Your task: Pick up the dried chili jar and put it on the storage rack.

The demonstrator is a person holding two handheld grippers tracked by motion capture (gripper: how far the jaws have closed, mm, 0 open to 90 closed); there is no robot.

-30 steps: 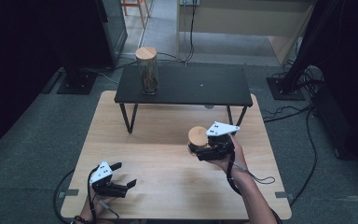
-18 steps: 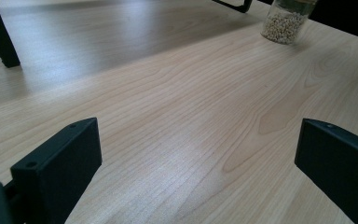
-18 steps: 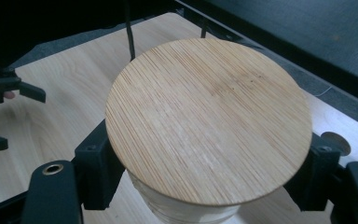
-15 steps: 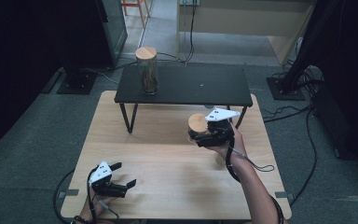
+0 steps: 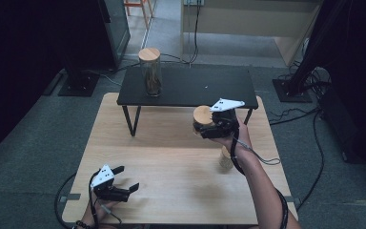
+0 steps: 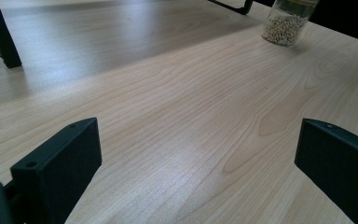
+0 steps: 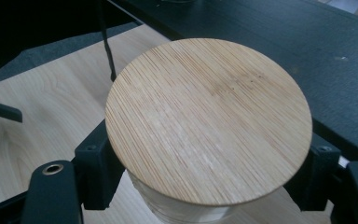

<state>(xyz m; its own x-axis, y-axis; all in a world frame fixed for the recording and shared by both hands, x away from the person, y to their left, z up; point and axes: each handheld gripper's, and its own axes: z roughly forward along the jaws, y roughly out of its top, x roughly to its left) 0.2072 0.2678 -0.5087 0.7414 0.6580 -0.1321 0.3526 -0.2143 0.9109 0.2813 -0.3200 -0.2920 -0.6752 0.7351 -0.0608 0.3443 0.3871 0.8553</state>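
Note:
My right gripper (image 5: 204, 128) is shut on a glass jar with a round bamboo lid (image 5: 202, 115) and holds it in the air just before the front right of the black side table (image 5: 190, 88). In the right gripper view the lid (image 7: 209, 116) is close up, with a black finger (image 7: 95, 163) clamped on the glass on each side below it. My left gripper (image 5: 127, 177) rests open near the front left of the wooden table (image 5: 162, 157); its jaws (image 6: 196, 158) stand wide apart with only bare wood between them.
A small lidless jar of pale grains (image 5: 225, 160) stands on the wooden table under my right forearm, and shows far off in the left gripper view (image 6: 289, 21). A tall lidded jar (image 5: 150, 71) stands on the left of the black table. Cables lie on the floor.
My right gripper has carried the lidded jar up and farther away from me, toward the black table's front right. The left gripper has stayed in place.

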